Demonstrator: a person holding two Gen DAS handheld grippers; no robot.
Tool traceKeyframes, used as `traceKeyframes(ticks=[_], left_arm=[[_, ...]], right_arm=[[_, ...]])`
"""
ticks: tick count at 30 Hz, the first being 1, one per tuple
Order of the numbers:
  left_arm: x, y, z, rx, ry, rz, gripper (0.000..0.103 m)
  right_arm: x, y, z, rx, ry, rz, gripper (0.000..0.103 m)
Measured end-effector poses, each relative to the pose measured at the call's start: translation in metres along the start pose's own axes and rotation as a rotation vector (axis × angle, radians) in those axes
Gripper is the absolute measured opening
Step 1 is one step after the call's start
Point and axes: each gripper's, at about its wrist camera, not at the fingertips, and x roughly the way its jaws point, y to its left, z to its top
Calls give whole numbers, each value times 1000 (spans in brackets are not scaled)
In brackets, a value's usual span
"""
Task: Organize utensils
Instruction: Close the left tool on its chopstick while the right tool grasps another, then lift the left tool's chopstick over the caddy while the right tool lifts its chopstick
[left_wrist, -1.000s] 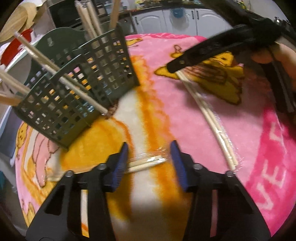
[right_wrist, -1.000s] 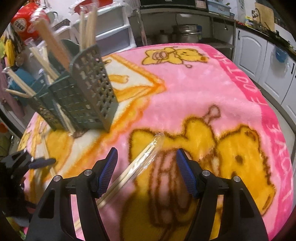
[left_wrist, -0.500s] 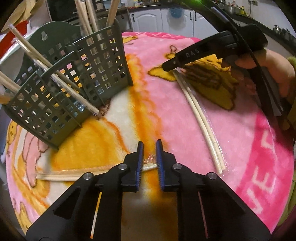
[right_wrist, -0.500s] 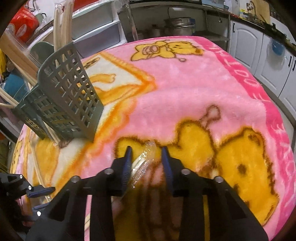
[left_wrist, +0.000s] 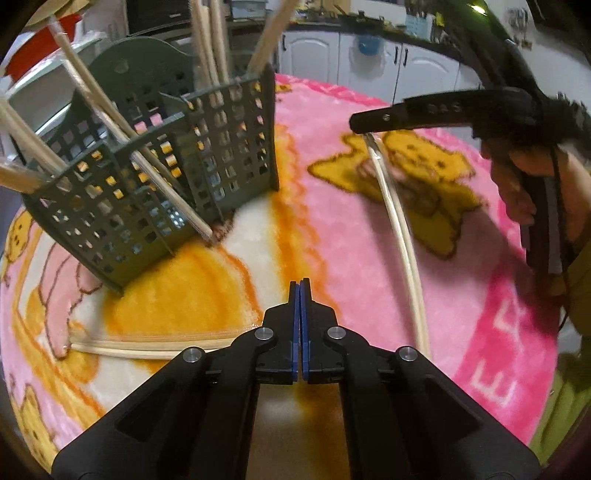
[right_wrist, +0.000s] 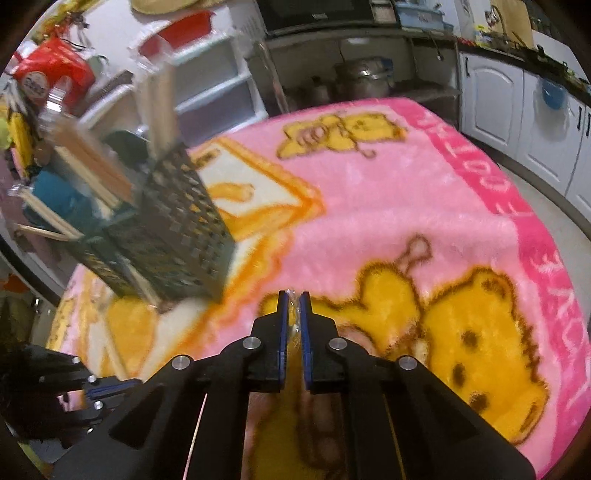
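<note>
Presently on record, as seen from both wrist cameras:

Left gripper (left_wrist: 299, 291): blue pads pressed together with hardly a slit between them, low over the blanket. The wrapped chopsticks run under its black body, but whether the pads actually pinch the wrapper cannot be told.

Wrapped chopsticks, left pair (left_wrist: 147, 347): pale sticks in a clear sleeve, lying flat on the orange-and-white patch, pointing out to the left of the gripper.

Right gripper (right_wrist: 294, 299): jaws nearly closed, a narrow gap left, with crinkled clear wrapper caught between the blue pads. From the left view it shows as a black beak (left_wrist: 369, 123) above the yellow bear print.

Wrapped chopsticks, right pair (left_wrist: 402, 236): long, pale, blurred; top end up at the right gripper's tip, the rest sloping down toward the blanket's pink border.

Utensil basket (left_wrist: 155, 177): dark green grid-walled caddy with compartments, standing on the blanket at the far left, well apart from both grippers. Several chopsticks (left_wrist: 207, 48) lean out of it at varied angles; one slants down to its front lower corner.

Blanket (right_wrist: 369, 206): pink fleece with yellow bear figures, covering the round table.

Person's hand (left_wrist: 517, 184): wrapped around the right gripper's handle.

Background: white cabinets (right_wrist: 495, 99) and a metal pot (right_wrist: 362, 81) on a shelf.
</note>
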Motion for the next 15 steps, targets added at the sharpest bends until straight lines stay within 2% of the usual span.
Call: traceKeyframes(ticks=[15], left_arm=[[-78, 31, 26, -202, -195, -82, 0]], right_arm=[[-87, 61, 27, -130, -214, 113, 6]])
